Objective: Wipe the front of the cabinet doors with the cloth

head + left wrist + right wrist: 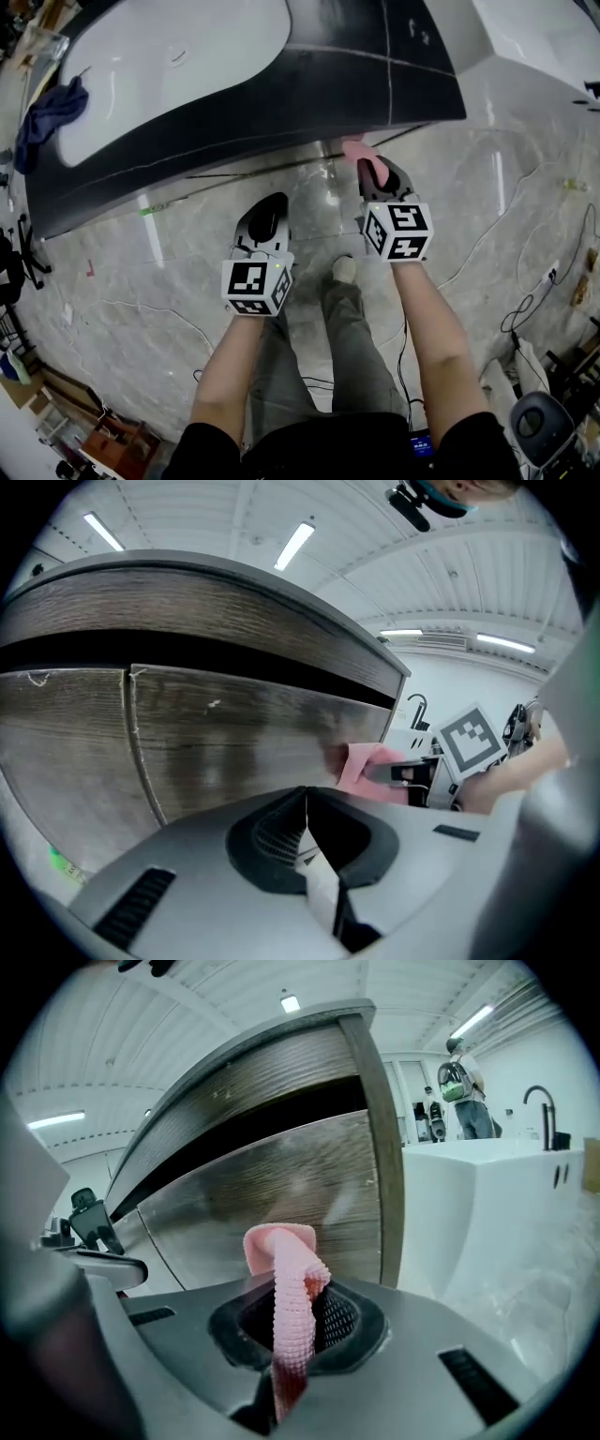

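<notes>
The cabinet doors (234, 733) are grey-brown wood grain under a dark gap and a curved counter. In the head view they run as a dark band (281, 103) below the white countertop. My right gripper (292, 1312) is shut on a pink cloth (291, 1279), whose folded end sticks out towards the right-hand door (281, 1180), close to its lower part. In the head view the cloth (359, 152) lies at the cabinet's foot ahead of the right gripper (375, 176). My left gripper (306, 803) is shut and holds nothing, hanging back from the doors (265, 214).
A blue cloth (52, 108) lies on the countertop's left end. Cables (525, 281) trail over the marble floor at the right. A white unit (487, 1213) with a black tap (544, 1115) stands right of the cabinet. A person (461, 1091) stands far behind.
</notes>
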Demonstrator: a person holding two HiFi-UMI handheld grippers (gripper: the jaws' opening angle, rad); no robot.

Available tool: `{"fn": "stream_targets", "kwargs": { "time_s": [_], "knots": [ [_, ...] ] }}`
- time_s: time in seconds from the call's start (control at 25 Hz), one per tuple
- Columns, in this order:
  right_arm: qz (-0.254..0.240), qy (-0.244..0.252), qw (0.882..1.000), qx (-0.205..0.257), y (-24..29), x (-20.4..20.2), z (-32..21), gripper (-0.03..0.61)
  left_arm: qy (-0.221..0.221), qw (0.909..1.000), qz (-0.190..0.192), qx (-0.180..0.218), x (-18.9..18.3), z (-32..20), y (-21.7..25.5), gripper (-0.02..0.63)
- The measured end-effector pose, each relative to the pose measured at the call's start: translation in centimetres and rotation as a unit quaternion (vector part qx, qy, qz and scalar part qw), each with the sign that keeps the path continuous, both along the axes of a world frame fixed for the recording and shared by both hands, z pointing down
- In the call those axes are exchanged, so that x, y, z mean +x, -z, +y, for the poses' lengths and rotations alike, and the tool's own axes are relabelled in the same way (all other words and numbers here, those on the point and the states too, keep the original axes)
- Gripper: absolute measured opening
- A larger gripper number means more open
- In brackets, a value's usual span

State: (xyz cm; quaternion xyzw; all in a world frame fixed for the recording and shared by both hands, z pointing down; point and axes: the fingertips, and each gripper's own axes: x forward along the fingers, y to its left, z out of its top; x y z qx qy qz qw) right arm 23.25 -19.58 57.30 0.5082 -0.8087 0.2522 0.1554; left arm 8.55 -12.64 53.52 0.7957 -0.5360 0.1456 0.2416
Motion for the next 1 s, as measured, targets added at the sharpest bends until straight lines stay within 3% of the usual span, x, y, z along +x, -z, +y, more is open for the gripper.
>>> {"fn": "stream_targets", "kwargs": {
  "time_s": [0.32,0.52,0.72,1.0],
  "knots": [
    [0.001,-0.041,0.999,-0.006,-0.4,4.7,0.2,0.041,-0.021,0.9998,0.007,0.0,3.8,-0.5,-0.2,0.009],
    [-0.002,-0.045,0.999,-0.006,-0.2,5.3,1.5,0.041,-0.032,0.9994,0.012,-0.001,4.8,-0.1,-0.3,0.009],
    [-0.008,-0.029,0.999,-0.013,-0.6,3.2,3.1,0.041,-0.027,0.9996,0.009,-0.003,3.2,0.4,-0.4,0.009],
    [-0.018,0.016,0.999,-0.027,-1.4,-3.0,4.8,0.041,-0.005,1.0,-0.001,-0.006,-1.3,1.2,-0.9,0.009]
  ]
}}
